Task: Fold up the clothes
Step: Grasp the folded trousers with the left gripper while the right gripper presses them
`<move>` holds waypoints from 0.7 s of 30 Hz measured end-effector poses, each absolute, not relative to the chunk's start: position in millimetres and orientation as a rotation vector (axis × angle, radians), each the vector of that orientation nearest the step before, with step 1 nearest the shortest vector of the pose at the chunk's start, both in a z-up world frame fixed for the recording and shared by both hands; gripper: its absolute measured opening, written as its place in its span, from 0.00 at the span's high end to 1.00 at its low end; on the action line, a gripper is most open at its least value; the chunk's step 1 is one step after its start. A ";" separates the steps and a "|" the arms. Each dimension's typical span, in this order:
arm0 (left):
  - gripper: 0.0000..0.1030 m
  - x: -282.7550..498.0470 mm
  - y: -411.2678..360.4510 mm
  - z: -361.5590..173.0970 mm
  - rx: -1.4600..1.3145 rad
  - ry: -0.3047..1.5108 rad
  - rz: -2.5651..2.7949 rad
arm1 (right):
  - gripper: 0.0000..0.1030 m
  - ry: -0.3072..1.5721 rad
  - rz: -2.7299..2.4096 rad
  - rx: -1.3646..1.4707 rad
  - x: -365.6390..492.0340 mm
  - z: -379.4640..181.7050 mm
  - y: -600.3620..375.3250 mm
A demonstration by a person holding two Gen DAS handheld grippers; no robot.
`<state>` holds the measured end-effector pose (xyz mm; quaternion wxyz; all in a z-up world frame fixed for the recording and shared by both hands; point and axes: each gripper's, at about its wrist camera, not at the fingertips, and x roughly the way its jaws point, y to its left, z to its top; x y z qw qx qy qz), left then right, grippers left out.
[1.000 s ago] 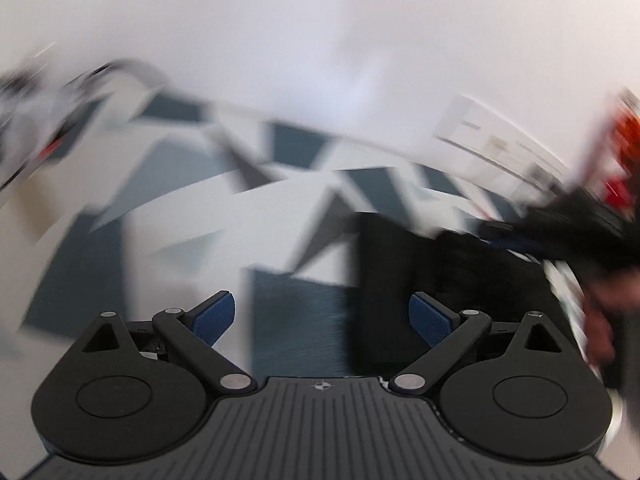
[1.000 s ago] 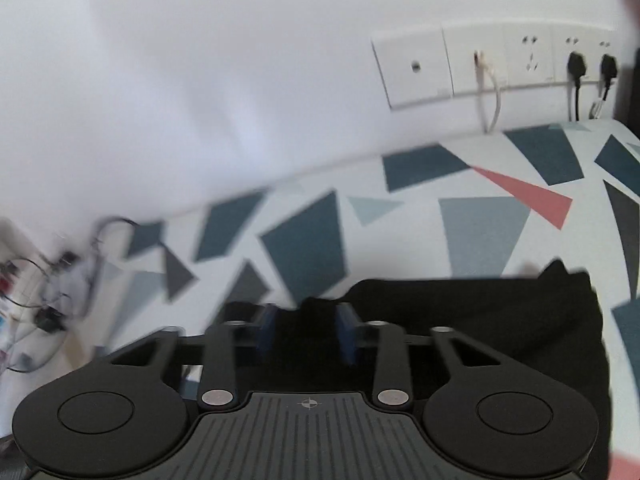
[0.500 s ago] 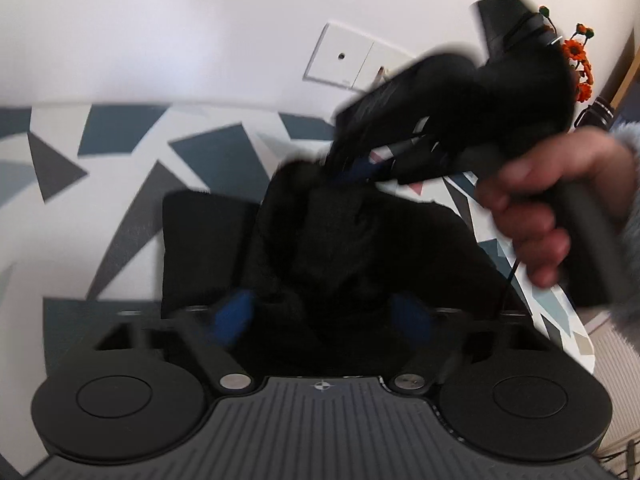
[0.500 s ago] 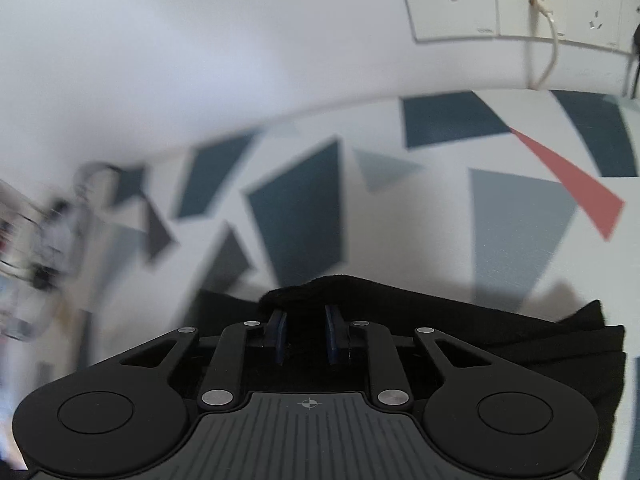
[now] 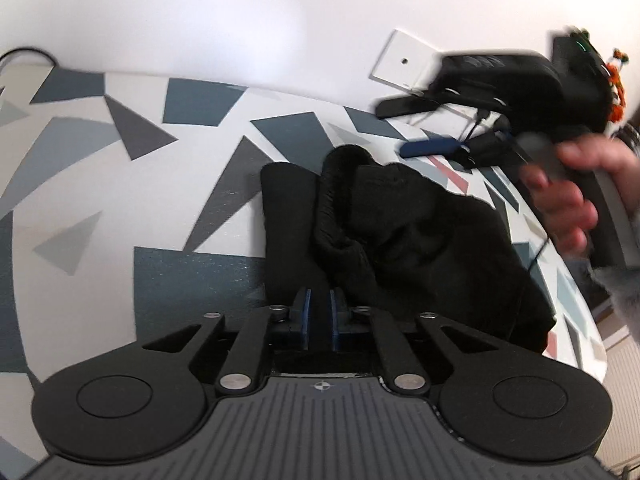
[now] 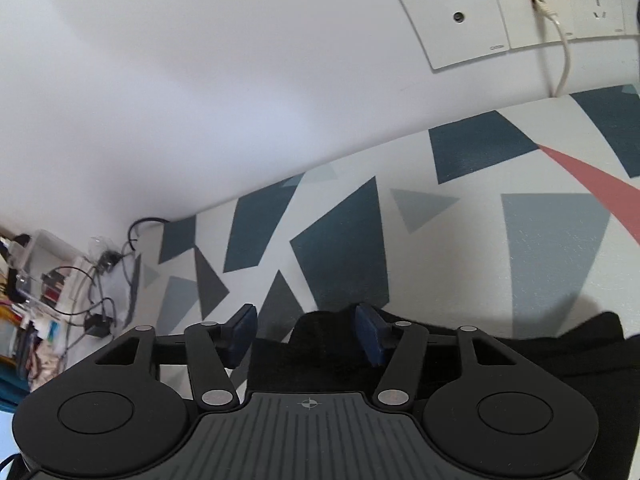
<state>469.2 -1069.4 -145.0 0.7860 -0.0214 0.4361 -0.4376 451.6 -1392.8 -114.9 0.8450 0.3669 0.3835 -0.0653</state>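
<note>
One black garment (image 5: pixel 404 232) is seen bunched on the patterned tabletop (image 5: pixel 120 184), its ribbed band raised along the middle. The near edge of the cloth is pinched by the left gripper (image 5: pixel 319 312), whose blue pads are pressed nearly together on it. The right gripper (image 6: pixel 306 334) is held with its jaws spread, a fold of the garment lying between the two pads. Bare tabletop is left to the left and far side, up to the white wall (image 6: pixel 200 80). One hand (image 5: pixel 568 200) is seen at the right. Three wall plates (image 6: pixel 516 8) are counted, one cable (image 6: pixel 560 52) hanging from them.
</note>
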 end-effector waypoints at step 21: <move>0.83 502.3 -1143.1 -121.6 -0.143 1.017 -0.988 | 0.93 0.800 -0.338 0.407 301.7 -138.1 -1340.8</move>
